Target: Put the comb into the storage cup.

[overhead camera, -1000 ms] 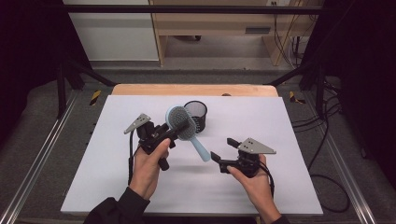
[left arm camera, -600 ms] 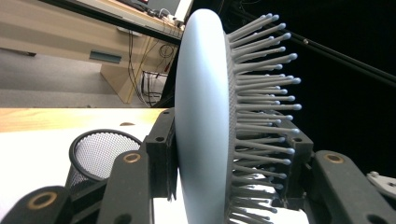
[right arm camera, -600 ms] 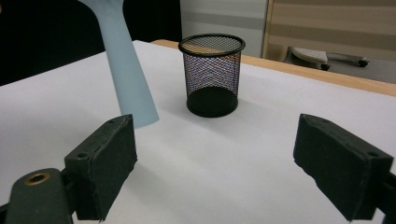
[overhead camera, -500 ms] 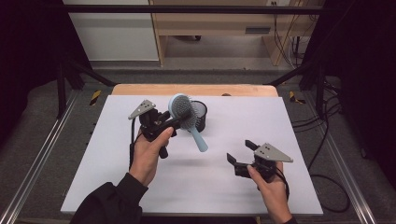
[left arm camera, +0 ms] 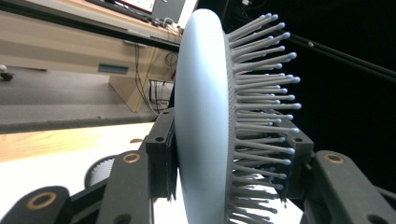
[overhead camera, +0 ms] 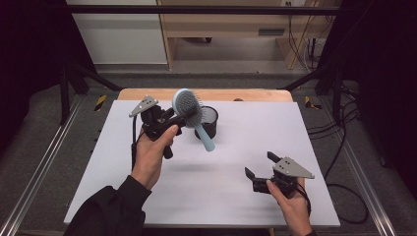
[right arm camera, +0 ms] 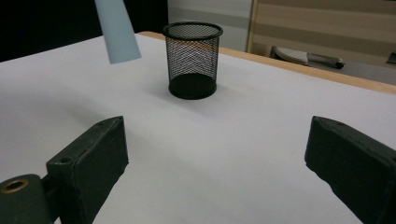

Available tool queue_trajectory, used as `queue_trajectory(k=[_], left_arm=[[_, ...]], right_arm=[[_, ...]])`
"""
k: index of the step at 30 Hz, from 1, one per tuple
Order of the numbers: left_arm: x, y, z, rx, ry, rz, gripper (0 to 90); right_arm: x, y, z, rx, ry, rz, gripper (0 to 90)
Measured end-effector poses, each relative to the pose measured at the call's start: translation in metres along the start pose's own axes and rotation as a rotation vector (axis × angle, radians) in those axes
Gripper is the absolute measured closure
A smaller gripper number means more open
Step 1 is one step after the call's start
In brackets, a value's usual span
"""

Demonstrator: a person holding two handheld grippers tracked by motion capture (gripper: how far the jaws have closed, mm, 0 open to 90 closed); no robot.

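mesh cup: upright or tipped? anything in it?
Upright: the mesh cup stands on its base, rim up. Looks empty through the mesh; the hairbrush hangs outside it.

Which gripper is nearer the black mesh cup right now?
Left. The left gripper holds the hairbrush just beside the mesh cup; the right gripper sits open, well short of it toward the table's near edge.

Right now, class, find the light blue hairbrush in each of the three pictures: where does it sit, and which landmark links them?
High view: hairbrush upper centre-left, in the left gripper, handle angled down.
Left gripper view: brush head at centre, edge-on between the jaws, bristles rightward.
Right gripper view: handle tip at top left.
Shared landmark: black mesh cup.
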State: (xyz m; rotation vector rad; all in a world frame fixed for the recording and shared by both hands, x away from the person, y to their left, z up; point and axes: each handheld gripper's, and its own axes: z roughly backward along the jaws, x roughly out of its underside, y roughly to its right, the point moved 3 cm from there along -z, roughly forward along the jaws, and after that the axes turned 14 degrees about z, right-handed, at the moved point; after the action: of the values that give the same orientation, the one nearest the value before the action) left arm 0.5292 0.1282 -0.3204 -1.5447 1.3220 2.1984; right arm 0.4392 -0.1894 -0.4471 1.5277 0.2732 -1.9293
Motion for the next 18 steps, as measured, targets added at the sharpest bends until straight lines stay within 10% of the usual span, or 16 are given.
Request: queue_trajectory(k=[18], left_arm=[[-0.045,-0.004,-0.006,-0.023,0.077,0.002,50.9]], right_arm=[[0.0,-0.002,-0.004,-0.071,0.034,-0.017,6.2]])
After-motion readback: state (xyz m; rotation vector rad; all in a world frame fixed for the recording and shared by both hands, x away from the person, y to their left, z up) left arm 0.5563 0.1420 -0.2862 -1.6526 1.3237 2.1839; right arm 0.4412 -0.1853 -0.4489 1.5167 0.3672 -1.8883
